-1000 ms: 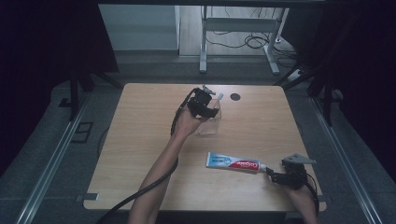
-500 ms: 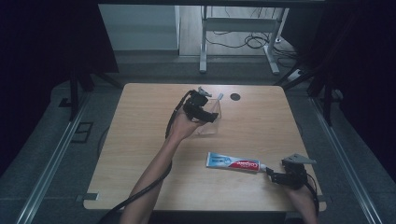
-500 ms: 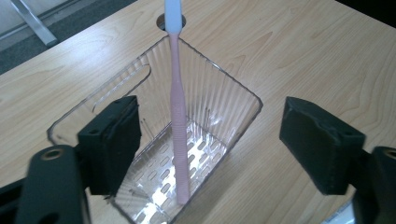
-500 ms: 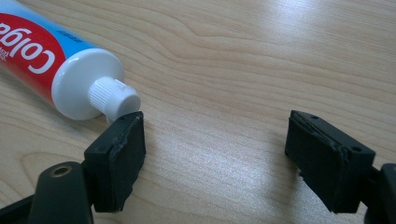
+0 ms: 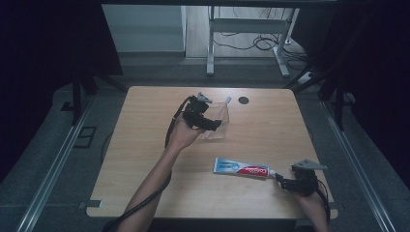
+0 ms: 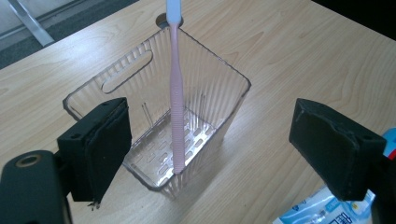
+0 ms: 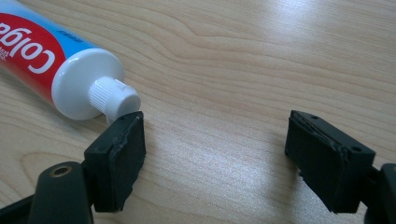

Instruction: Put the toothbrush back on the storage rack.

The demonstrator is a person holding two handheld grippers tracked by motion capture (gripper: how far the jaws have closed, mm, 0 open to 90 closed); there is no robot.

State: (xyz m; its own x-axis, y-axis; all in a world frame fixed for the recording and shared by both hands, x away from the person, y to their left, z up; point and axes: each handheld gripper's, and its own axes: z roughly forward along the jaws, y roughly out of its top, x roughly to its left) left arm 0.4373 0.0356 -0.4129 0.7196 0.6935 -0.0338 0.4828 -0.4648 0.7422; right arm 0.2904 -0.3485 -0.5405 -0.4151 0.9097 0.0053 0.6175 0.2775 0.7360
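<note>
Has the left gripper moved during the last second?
Yes. The left gripper has drawn back toward the person, away from the dark hole in the table, above the clear basket.

— What do we see around us?
— A light wooden table (image 5: 145, 145) on grey floor (image 5: 43, 159), dark curtains (image 5: 48, 38) either side.
— And behind?
— We see a metal stand (image 5: 246, 29) and cables (image 5: 251, 43) on paler flooring.

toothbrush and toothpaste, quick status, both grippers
Left gripper open above clear basket, pink toothbrush standing inside. Right gripper open on table, toothpaste tube cap beside one pad. Nothing in the way.
</note>
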